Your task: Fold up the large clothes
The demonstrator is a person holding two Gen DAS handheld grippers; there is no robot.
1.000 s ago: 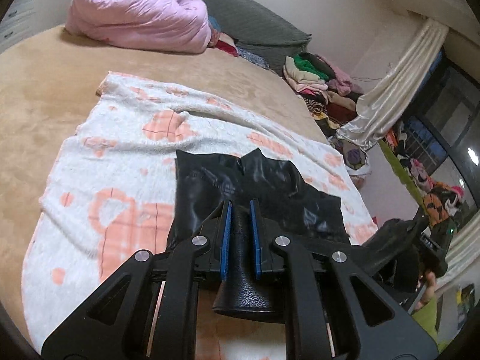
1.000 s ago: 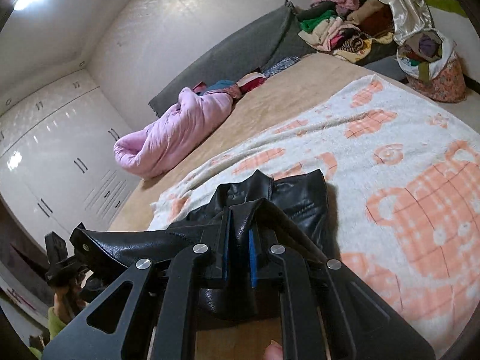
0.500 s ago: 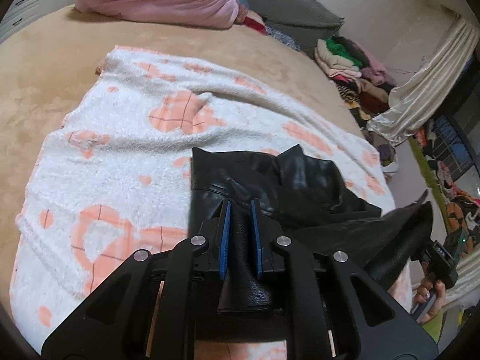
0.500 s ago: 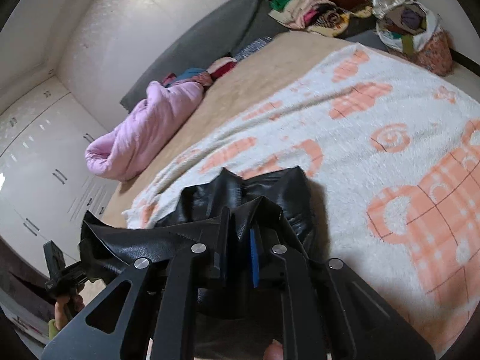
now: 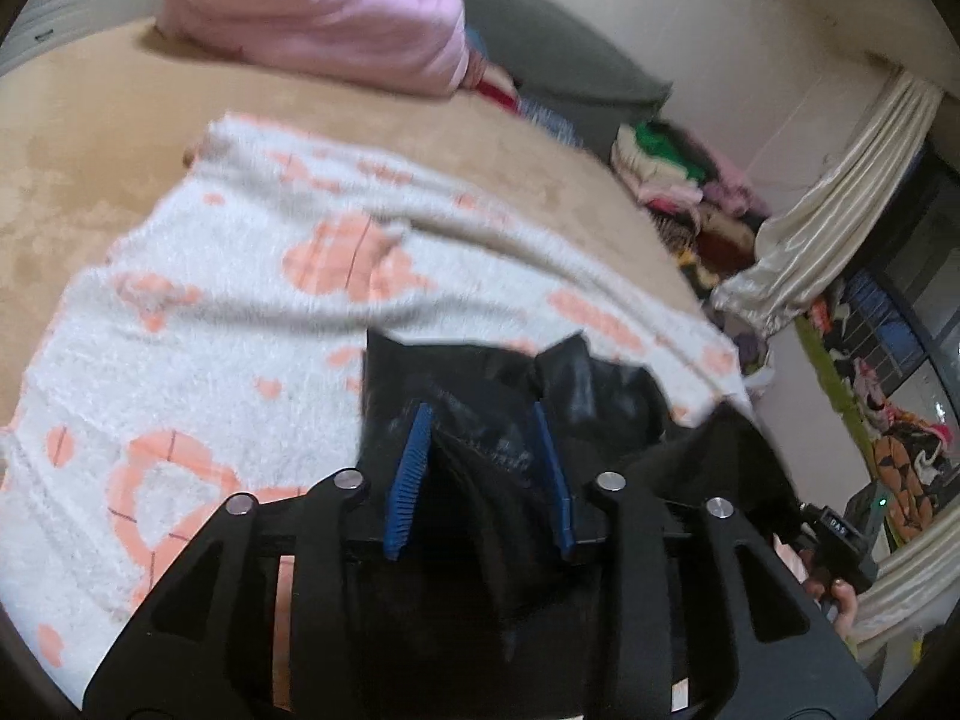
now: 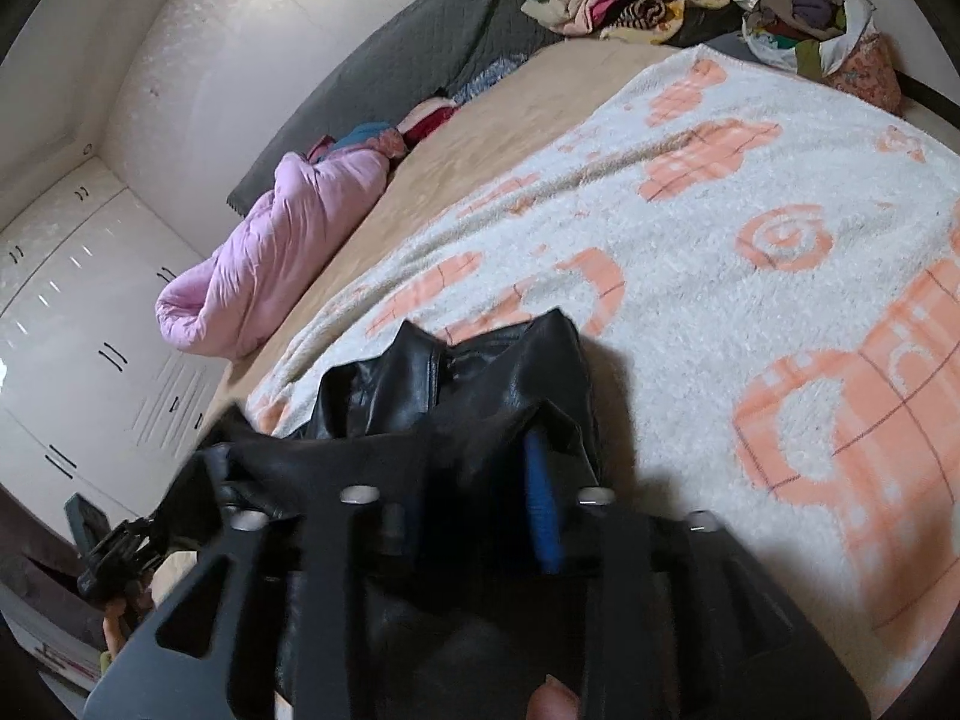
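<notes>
Two views, one per hand-held gripper, both looking down over a wide bed (image 5: pixel 72 192) w/ a tan cover that fills most of each frame. It serves as the folding surface.

Across it lies a white fleece blanket (image 5: pixel 240 312) w/ peach shapes, spread flat, probably as a clean base for the garment.

At the far edge, by a grey headboard cushion (image 6: pixel 408 60), a pink duvet (image 5: pixel 312 18) is bunched up, well apart from the work. Far right in the left-wrist view, a heap of mixed clothes (image 5: pixel 678 180) sits beside a cream curtain (image 5: pixel 840 204), likely waiting their turn.

Near the cameras, on the blanket's near edge, lies the task's item: a black leather-look garment (image 6: pixel 456 384), crumpled, its near hem draped toward both grippers. It looks laid down so the fold can settle.

Left gripper (image 5: pixel 483 420): jaws opening, blue pads (image 5: pixel 414 468) set apart, a ridge of the black material standing between them, pads not pressing it.

Right gripper (image 6: pixel 474 480): jaws opening, approx. half wide; only one blue pad visible, fabric loose in the gap.

Judgement: both are letting go of the hem after placing it; smoothing likely comes next.
</notes>
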